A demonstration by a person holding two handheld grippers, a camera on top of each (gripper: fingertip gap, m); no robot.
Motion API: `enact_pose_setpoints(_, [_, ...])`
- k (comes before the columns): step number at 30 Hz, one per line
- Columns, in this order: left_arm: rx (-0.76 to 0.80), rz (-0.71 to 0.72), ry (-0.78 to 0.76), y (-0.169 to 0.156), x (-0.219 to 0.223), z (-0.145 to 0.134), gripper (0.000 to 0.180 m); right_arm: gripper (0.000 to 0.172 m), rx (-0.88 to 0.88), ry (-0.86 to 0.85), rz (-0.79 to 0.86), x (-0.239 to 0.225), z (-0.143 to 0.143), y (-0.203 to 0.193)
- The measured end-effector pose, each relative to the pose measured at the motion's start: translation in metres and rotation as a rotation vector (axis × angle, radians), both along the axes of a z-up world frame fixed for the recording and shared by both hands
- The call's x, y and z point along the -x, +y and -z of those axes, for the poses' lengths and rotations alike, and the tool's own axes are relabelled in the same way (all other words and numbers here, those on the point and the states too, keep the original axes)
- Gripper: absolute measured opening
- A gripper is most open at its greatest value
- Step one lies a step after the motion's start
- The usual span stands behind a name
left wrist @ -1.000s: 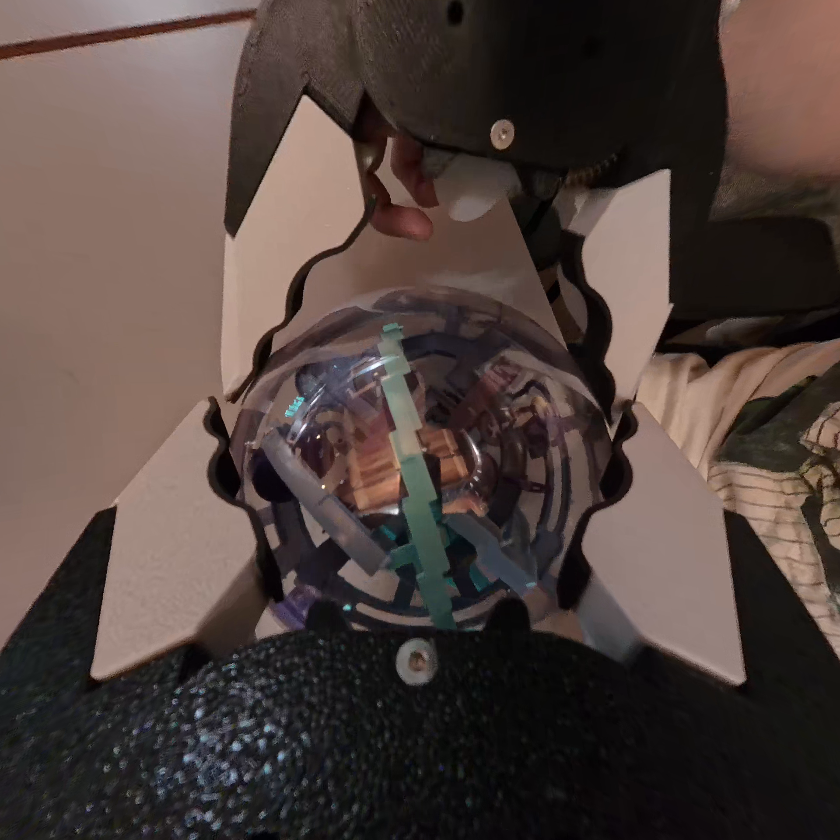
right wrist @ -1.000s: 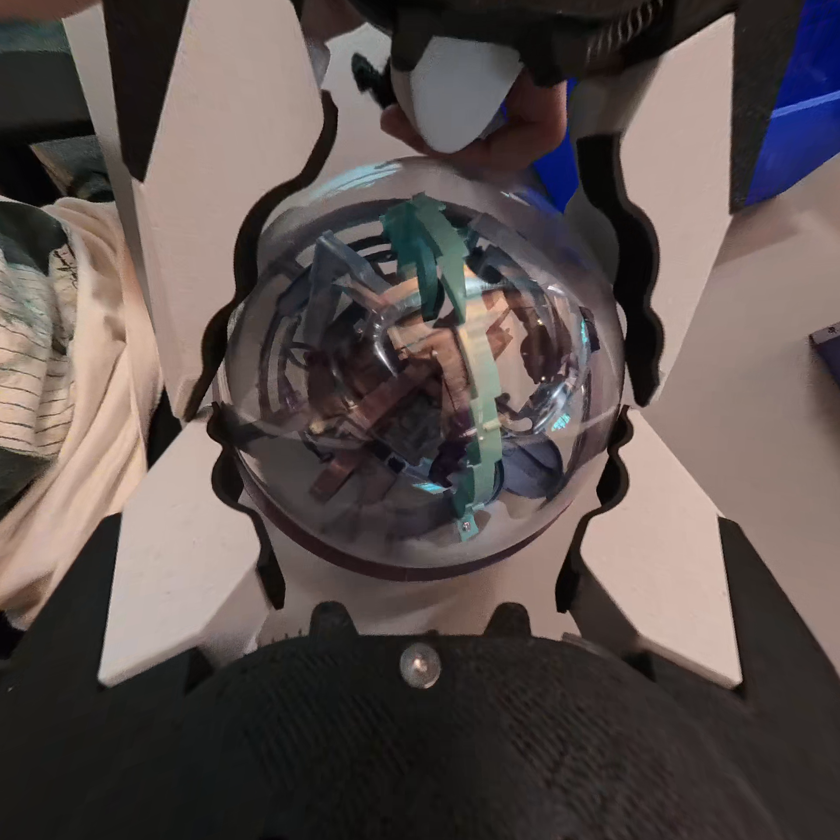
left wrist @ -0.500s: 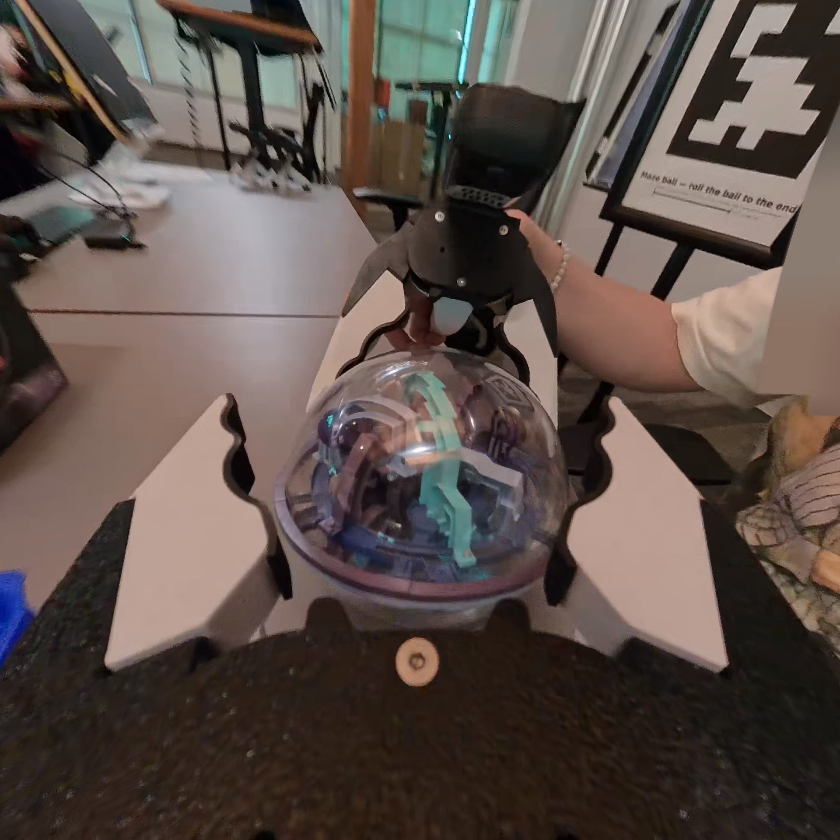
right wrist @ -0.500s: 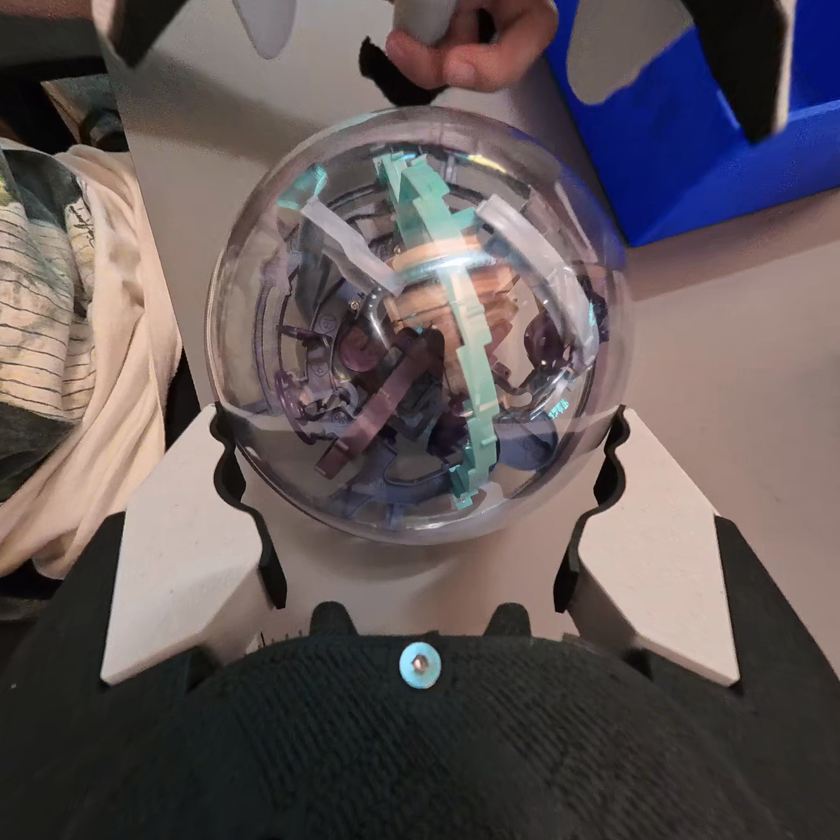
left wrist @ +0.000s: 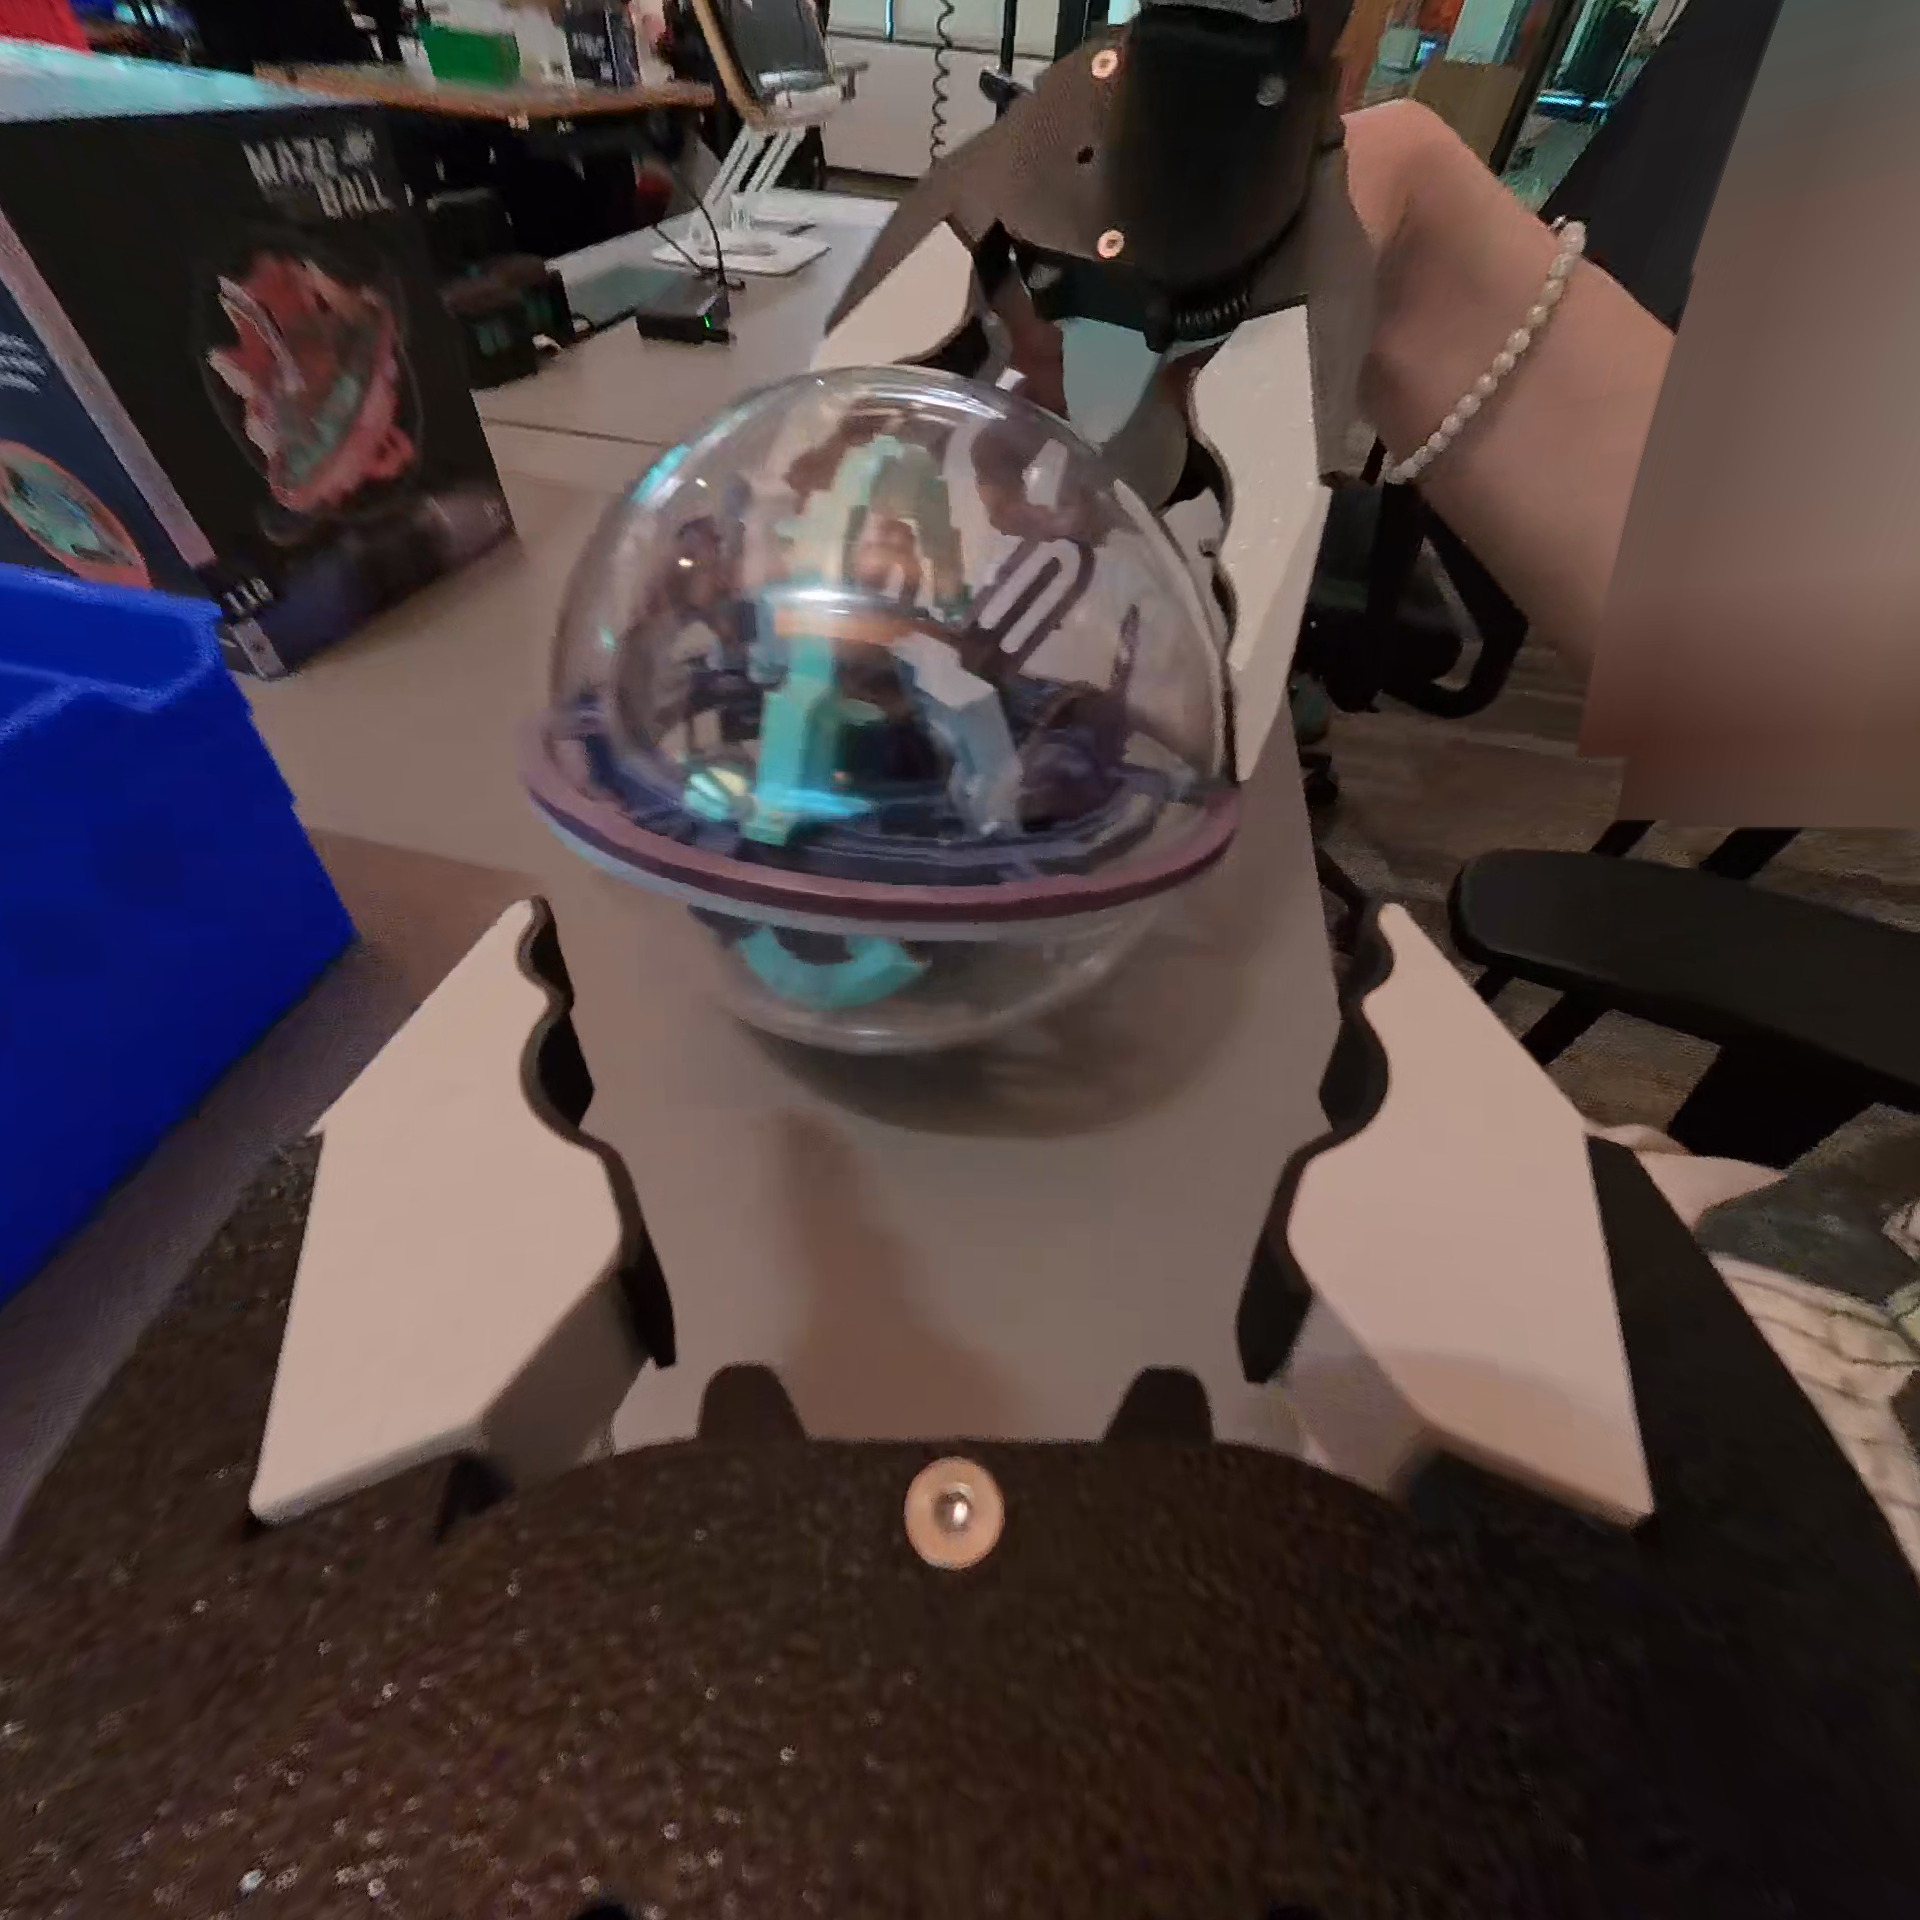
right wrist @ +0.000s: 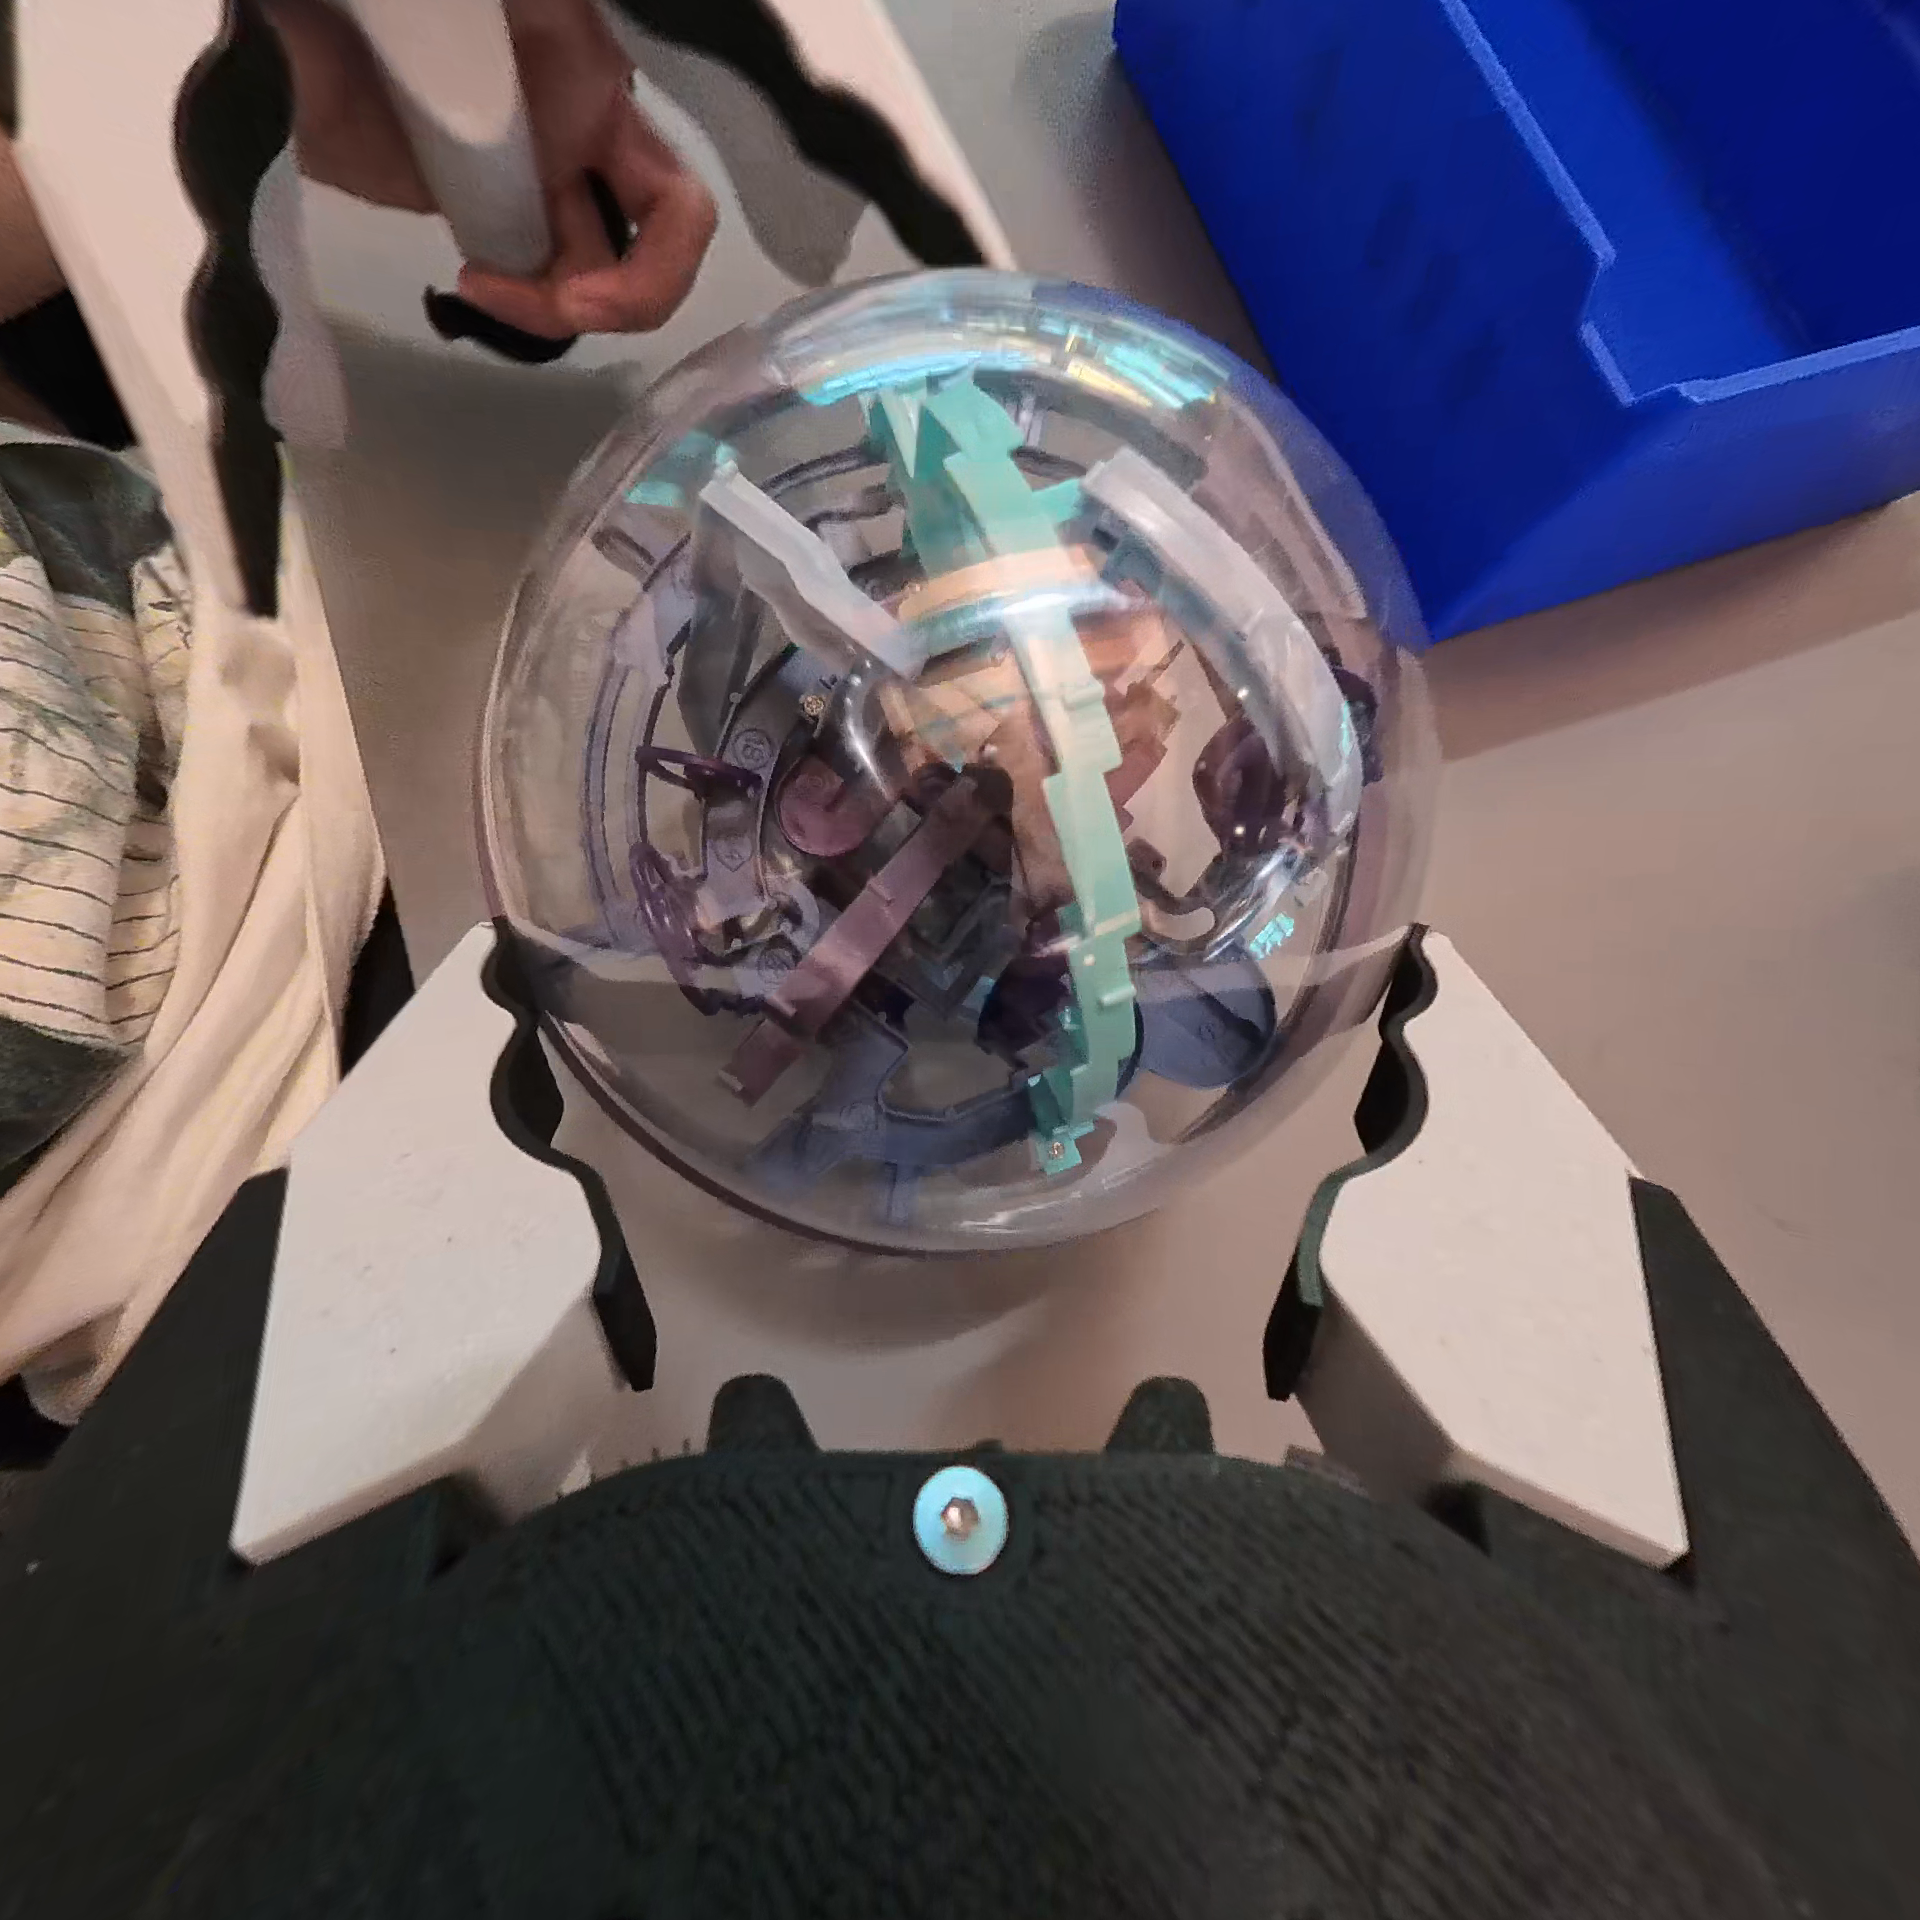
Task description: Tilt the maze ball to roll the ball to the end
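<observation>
Maze ball (left wrist: 878, 717) rests on table (left wrist: 935, 1226). Left gripper (left wrist: 956, 935) released, short of ball. Right gripper (right wrist: 956, 956) spread, pads flanking ball; contact unclear. Blue bin (right wrist: 1558, 260) beside ball.

Dim, warm indoor light is seen; glare streaks the maze ball (right wrist: 956, 758); edges are blurred and fisheye-bent.

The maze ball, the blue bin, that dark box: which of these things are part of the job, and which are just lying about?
Part of the job:
- maze ball, resting on the table
- left gripper, fingers open, clear of the ball
- right gripper, fingers open around the ball

Just lying about:
- blue bin
- dark printed box
- black office chair
</observation>
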State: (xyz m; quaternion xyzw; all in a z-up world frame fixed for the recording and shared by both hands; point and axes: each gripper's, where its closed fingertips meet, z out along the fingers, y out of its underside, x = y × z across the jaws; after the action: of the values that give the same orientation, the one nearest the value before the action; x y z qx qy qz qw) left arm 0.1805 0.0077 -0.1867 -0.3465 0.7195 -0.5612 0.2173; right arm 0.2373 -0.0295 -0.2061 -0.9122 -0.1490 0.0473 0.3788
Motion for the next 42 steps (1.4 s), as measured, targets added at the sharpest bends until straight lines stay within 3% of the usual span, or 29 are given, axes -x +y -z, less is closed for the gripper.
enact_pose_setpoints(3, [0.027,-0.027,0.046,-0.007,-0.006,0.005,0.136,0.154,-0.014,-0.003,-0.006,-0.001,0.003,0.004])
enact_pose_setpoints(8, [0.103,-0.094,0.109,0.007,-0.027,0.013,0.124,0.153,-0.073,0.030,-0.005,0.001,-0.001,0.015])
enact_pose_setpoints(17, [0.237,-0.028,0.262,0.016,-0.035,0.019,0.127,0.153,-0.192,0.179,0.037,-0.003,-0.010,0.032])
enact_pose_setpoints(28, [0.338,0.021,0.317,0.022,-0.045,0.015,0.126,0.153,-0.307,0.309,0.174,-0.012,-0.015,0.036])
enact_pose_setpoints(35, [0.237,0.061,0.269,0.021,-0.034,0.021,0.126,0.153,-0.370,0.177,0.145,0.000,-0.016,0.035])
enact_pose_setpoints(42, [0.113,0.100,0.274,0.025,-0.016,0.032,0.125,0.153,-0.321,-0.007,0.076,0.018,-0.016,0.040])
